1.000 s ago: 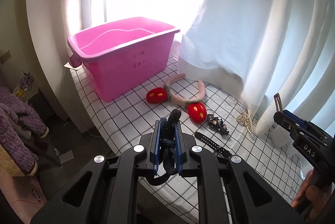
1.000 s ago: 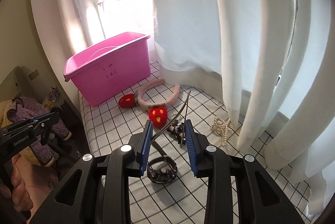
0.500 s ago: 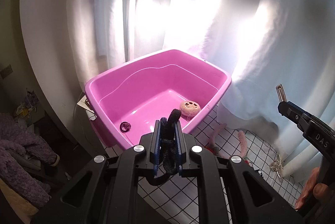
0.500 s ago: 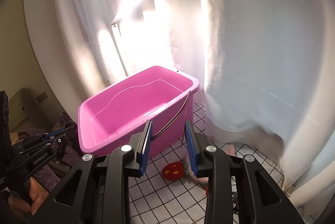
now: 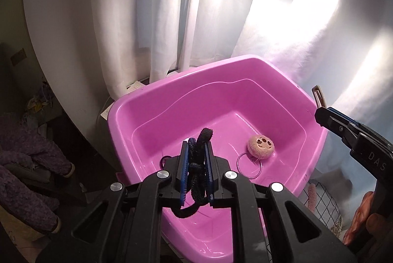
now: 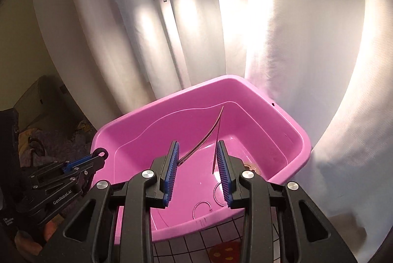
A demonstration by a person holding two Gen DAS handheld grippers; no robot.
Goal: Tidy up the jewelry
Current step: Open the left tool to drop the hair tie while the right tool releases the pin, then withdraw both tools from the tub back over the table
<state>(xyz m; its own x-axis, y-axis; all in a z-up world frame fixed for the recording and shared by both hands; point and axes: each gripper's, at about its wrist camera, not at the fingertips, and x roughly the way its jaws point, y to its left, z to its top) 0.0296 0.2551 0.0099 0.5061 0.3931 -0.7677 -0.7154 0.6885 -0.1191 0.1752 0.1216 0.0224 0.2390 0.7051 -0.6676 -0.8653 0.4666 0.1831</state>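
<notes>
Left wrist view shows, nearest the lens, the left gripper (image 5: 196, 159) with its blue pads pressed against a black braided hair tie (image 5: 197, 164); one end of the tie pokes out above the fingertips and a loop hangs below them. The gripper sits over the near left part of the pink tub (image 5: 245, 71), the landmark for everything else. On the tub floor, just right of the gripper tips, lies a round tan plush charm (image 5: 260, 147) with a paw print, touching a thin metal ring (image 5: 249, 164). A small dark ring (image 5: 164, 160) lies on the floor just left of the gripper. At the tub's right edge the right gripper (image 5: 326, 115) reaches in, with a thin metal clip end (image 5: 318, 95) sticking up past its tip. Low beside the tub's right wall, a checked cloth (image 5: 324, 196) and a bit of pink fuzzy headband (image 5: 311, 196) show.

Right wrist view has the right gripper (image 6: 197, 162) above the tub's near rim (image 6: 186, 226), jaws set apart, a thin curved metal hair clip (image 6: 206, 137) spanning between the pads; whether it is firmly clamped I cannot tell. Below, wire rings (image 6: 202, 207) lie on the tub floor. A red felt piece (image 6: 224, 250) sits on the cloth in front of the tub. White curtains (image 6: 294, 41) hang behind the tub.
</notes>
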